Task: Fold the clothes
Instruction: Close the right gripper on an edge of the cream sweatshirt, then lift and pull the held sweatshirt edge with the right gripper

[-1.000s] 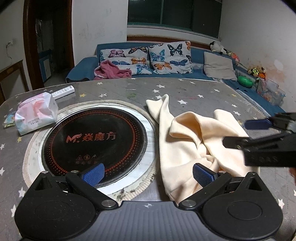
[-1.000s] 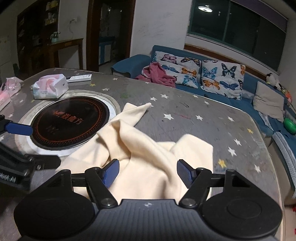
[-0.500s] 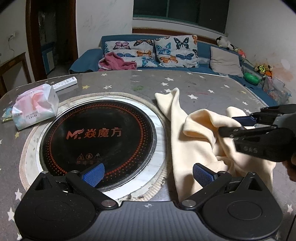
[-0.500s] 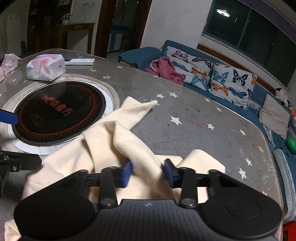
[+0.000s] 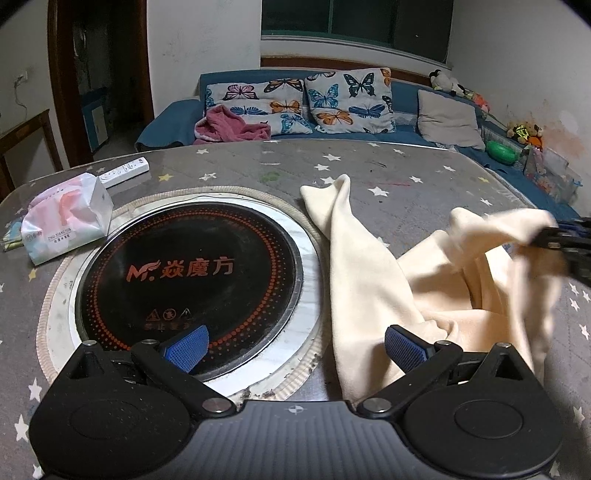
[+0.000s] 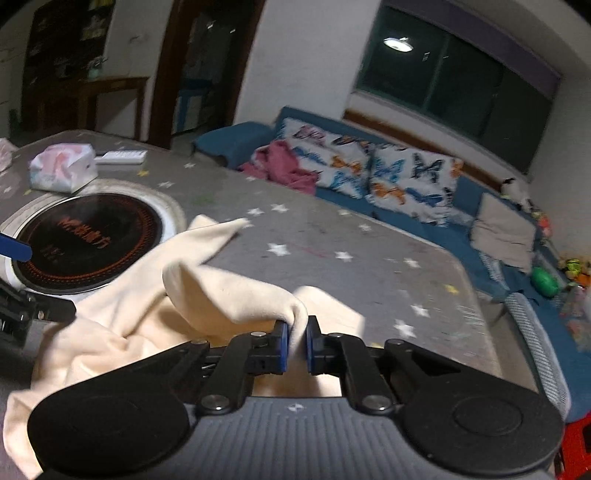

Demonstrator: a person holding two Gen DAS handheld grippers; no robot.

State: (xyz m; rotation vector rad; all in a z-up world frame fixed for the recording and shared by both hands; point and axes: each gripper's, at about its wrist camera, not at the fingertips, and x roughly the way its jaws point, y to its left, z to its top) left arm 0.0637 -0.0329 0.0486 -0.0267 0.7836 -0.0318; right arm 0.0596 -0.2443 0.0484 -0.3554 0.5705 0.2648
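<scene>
White plastered walls (image 5: 207, 55), dark window (image 5: 354, 26) over a blue sofa (image 5: 406, 92) with butterfly cushions (image 5: 347, 99) and a plain grey one (image 5: 447, 118). Ceiling lamp (image 6: 397, 43) reflected in the glass (night outside); dark wooden doorway (image 5: 99, 74) at left, wooden side table (image 6: 110, 92) beyond.

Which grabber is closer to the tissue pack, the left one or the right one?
Left. The left gripper hangs open over the round cooktop, which sits right beside the tissue pack. The right gripper is across the table, pinching the cream cloth.
</scene>
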